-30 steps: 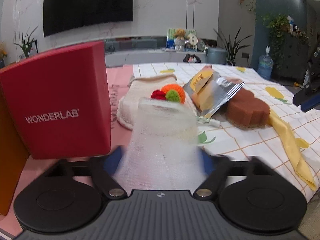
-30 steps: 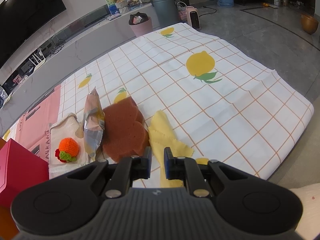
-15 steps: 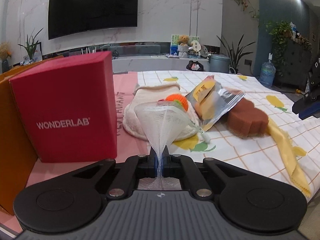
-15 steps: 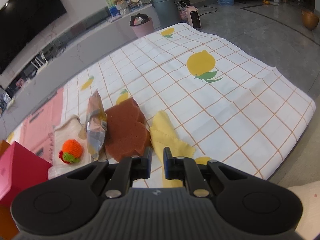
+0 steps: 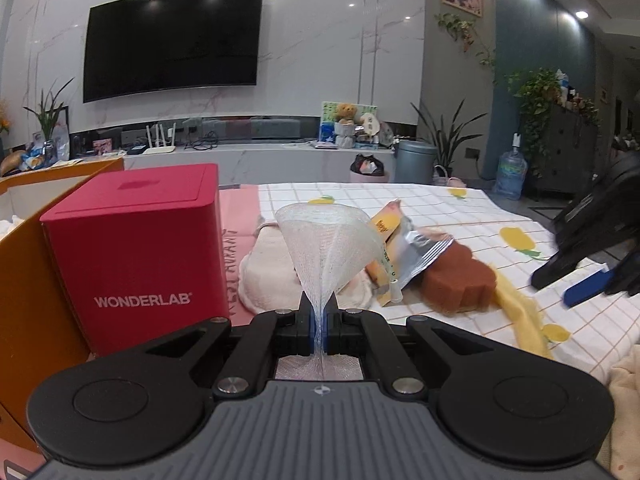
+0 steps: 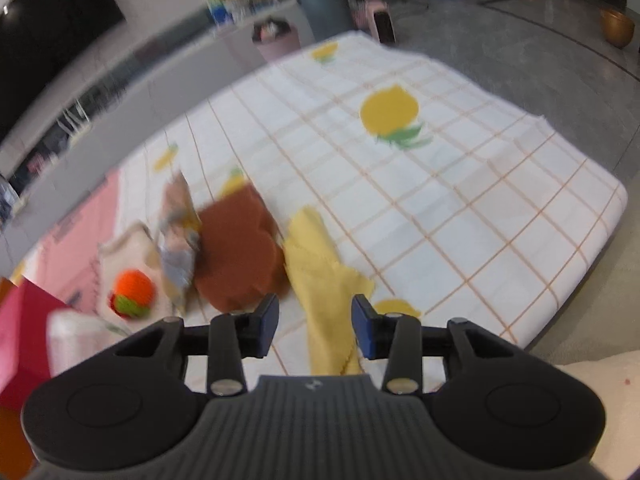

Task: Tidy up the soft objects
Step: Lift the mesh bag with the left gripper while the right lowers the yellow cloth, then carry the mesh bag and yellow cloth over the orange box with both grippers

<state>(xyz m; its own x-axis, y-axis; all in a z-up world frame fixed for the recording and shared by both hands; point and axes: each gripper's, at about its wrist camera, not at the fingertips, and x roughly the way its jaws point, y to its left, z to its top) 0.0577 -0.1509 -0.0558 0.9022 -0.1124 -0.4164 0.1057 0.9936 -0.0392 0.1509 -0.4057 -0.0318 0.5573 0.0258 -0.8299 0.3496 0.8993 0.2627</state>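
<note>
The white mesh gauze (image 5: 328,240) is pinched between the closed fingers of the left gripper (image 5: 319,330), lifted clear of the cloth and fanning upward into a thin, see-through cone whose top edge curls over. It looks light and limp, with an open weave, so it should crush easily and hold no shape of its own. By my reading the step in hand is carrying this piece off to storage: just to the left stands the red box (image 5: 136,256), and beyond that the orange bin (image 5: 24,280) with something pale inside, which is the likely drop place. The next move calls for swinging left over the bin wall and parting the fingers well above it, since the mesh may cling to the pads.

The right gripper (image 6: 316,330) hangs with its jaws spread and nothing between them, above the yellow cloth (image 6: 320,276), which lies flat and rumpled on the lemon-print tablecloth (image 6: 460,208). Its view is blurred. Just beyond the cloth sit the brown sponge (image 6: 240,260), a foil snack packet (image 5: 416,256), the orange knitted ball (image 6: 134,292) and a cream pad (image 5: 268,276) beneath it, all bunched close together and not yet sorted. Far behind hangs the television (image 5: 172,40)
</note>
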